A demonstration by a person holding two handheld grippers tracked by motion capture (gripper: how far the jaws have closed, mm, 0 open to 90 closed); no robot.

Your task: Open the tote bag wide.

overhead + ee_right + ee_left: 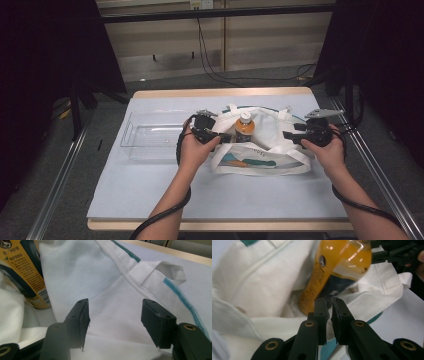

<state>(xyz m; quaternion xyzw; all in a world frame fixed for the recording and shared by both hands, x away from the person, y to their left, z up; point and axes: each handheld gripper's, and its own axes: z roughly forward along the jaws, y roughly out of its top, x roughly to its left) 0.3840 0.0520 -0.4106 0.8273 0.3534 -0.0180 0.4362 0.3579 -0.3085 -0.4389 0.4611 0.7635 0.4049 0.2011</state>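
A white tote bag (272,131) with teal trim lies open in the middle of the table. A bottle of orange drink (244,128) stands inside it, white cap up. My left gripper (226,136) points at the bag's left rim. In the left gripper view the jaws (331,308) stand almost together with nothing seen between them, just in front of the bottle's (337,272) lower part. My right gripper (288,134) is at the bag's right side. Its jaws (113,312) stand wide apart over the white cloth (100,277), and the bottle (22,277) stands to their left.
A clear plastic bin (150,135) sits on the pale blue table cover (150,190) to the left of the bag. A bag handle loop (165,271) lies on the cover beyond the right jaws. Metal rails run along both sides of the table.
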